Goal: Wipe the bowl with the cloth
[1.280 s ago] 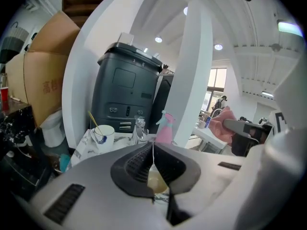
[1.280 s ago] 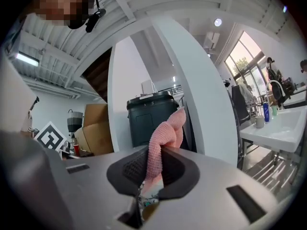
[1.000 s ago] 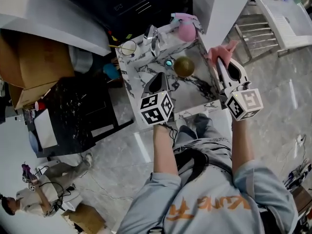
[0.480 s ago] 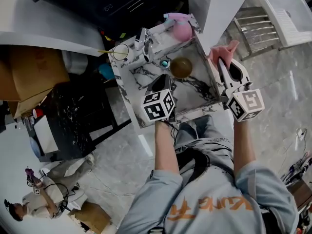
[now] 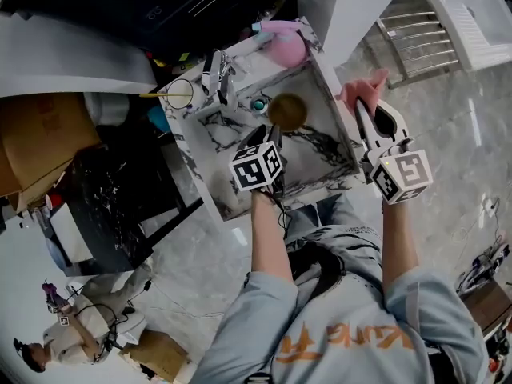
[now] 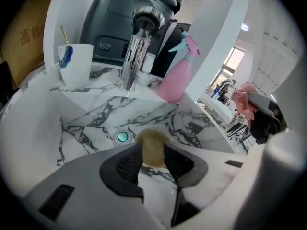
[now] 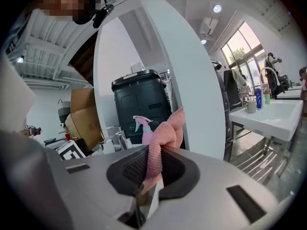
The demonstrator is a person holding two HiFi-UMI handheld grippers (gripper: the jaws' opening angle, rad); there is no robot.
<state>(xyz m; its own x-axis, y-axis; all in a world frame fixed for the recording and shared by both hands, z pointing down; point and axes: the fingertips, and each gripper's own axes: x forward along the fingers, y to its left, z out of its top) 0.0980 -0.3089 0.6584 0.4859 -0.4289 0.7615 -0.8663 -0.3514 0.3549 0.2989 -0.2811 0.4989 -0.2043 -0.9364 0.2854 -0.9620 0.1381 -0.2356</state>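
Observation:
An olive-brown bowl (image 5: pixel 286 111) lies in the marble sink (image 5: pixel 320 146), close to the drain (image 5: pixel 258 104). My left gripper (image 5: pixel 270 137) hovers over the sink just short of the bowl, and its jaws are opening. In the left gripper view the bowl (image 6: pixel 152 145) shows beyond the gap of that gripper (image 6: pixel 153 159), untouched by the pads. My right gripper (image 5: pixel 365 106) is held above the sink's right rim, shut on a pink cloth (image 5: pixel 360 86). In the right gripper view the cloth (image 7: pixel 163 138) sticks up knotted from that gripper (image 7: pixel 154 169).
A chrome faucet (image 5: pixel 216 74) stands at the sink's back edge, with a white cup (image 5: pixel 180 94) to its left and a pink spray bottle (image 5: pixel 284 46) to its right. A black appliance and cardboard boxes lie behind. A metal rack (image 5: pixel 408 30) stands at right.
My left gripper has moved forward over the sink toward the bowl. The right gripper has stayed by the right rim with the cloth in it.

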